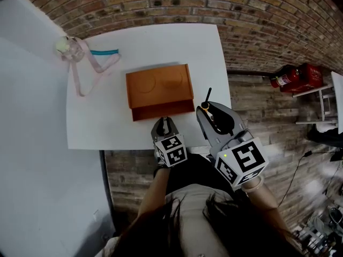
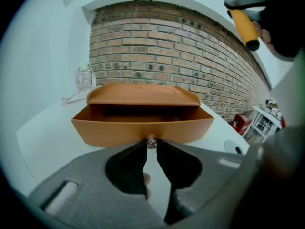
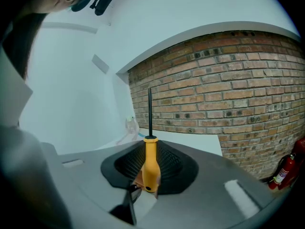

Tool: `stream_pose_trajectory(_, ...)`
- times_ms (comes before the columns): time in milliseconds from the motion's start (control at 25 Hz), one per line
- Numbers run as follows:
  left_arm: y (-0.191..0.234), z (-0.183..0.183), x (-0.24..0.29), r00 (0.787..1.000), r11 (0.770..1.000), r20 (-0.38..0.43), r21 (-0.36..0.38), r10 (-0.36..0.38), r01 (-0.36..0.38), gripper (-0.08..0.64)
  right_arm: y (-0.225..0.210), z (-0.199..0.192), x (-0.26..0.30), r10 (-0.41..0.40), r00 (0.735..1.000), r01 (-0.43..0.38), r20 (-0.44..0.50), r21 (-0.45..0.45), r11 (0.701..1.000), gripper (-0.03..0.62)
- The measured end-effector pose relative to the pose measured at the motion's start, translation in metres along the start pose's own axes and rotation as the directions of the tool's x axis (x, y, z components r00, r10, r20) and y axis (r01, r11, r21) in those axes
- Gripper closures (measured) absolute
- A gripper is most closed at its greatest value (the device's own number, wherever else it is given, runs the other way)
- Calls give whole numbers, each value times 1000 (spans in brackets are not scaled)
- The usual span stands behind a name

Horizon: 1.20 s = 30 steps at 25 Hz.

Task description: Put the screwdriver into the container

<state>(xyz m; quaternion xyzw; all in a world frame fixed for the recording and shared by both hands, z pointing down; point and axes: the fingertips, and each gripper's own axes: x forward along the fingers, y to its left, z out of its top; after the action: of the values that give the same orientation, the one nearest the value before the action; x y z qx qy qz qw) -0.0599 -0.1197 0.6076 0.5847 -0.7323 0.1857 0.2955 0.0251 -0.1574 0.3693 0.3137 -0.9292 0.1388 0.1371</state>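
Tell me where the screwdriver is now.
The screwdriver is clamped in the right gripper, right of centre in the head view, just right of the orange container's front corner.

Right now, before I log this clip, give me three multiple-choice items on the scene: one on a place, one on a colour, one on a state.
1. Where is the yellow-handled, black-shafted screwdriver?
A) inside the drawer
B) between the right gripper's jaws
C) lying flat on the table

2. What colour is the box-shaped container?
A) orange-brown
B) blue
C) grey

3. What state is the container's drawer in?
A) pushed fully shut
B) pulled out and open
C) taken out and lying on the floor

Answers:
1 B: the right gripper clamps the handle, with the shaft pointing up.
2 A: the head view and the left gripper view both show it orange-brown.
3 B: the drawer juts out under the container's top, and the left gripper is shut on its small metal knob.
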Motion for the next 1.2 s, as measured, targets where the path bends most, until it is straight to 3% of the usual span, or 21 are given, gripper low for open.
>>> stream_pose_trajectory(1200,-5,-22,-21,1000,1000,-20,-7,2,-2,497,7,-5,0,26,1000,-26,-1,13,1000,518)
